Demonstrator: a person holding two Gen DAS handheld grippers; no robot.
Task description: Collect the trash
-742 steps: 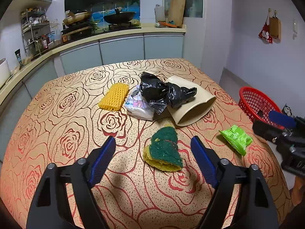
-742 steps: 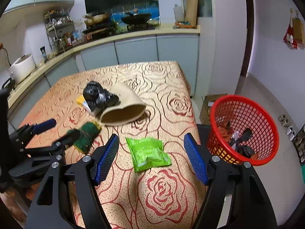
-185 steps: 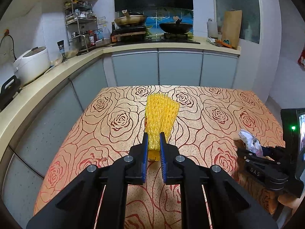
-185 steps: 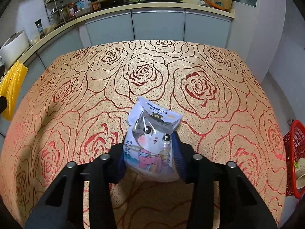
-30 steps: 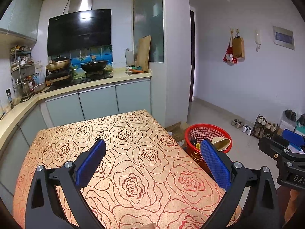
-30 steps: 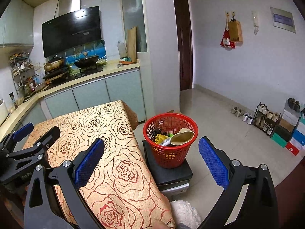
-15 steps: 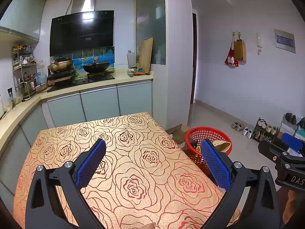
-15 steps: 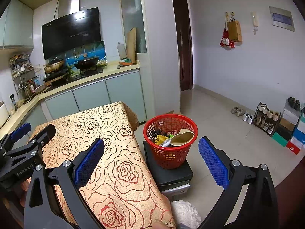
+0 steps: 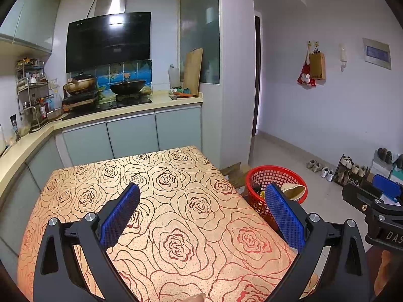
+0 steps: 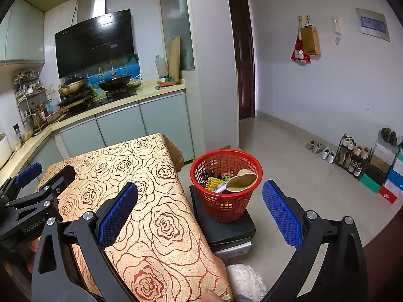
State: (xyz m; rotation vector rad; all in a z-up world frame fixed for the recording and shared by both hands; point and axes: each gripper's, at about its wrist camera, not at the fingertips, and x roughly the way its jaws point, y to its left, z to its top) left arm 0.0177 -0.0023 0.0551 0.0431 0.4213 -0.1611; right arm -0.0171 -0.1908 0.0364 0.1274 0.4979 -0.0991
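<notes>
**Table cleared, trash in the basket**

Since the start, the sponge, green packet, black bag, yellow mesh and beige sleeve have all left the table (image 9: 176, 201); the rose-patterned cloth now lies bare. Over the last second your view has hardly shifted.

Your left gripper (image 9: 201, 214) hangs above the near part of the table with its blue pads spread wide and nothing between them. Your right gripper (image 10: 199, 214) is likewise wide open and holds nothing; it sits over the table's right edge, looking toward the floor.

The trash (image 10: 226, 180) lies in the red basket (image 10: 226, 201): a beige curved piece (image 10: 241, 180) leans against the rim on top, with the yellow mesh (image 10: 212, 183), a sliver of green and dark bits beside it. The basket stands on a dark stool (image 10: 226, 229) just beside the table's right edge. A shoe rack (image 10: 352, 156) lines the far wall.
</notes>
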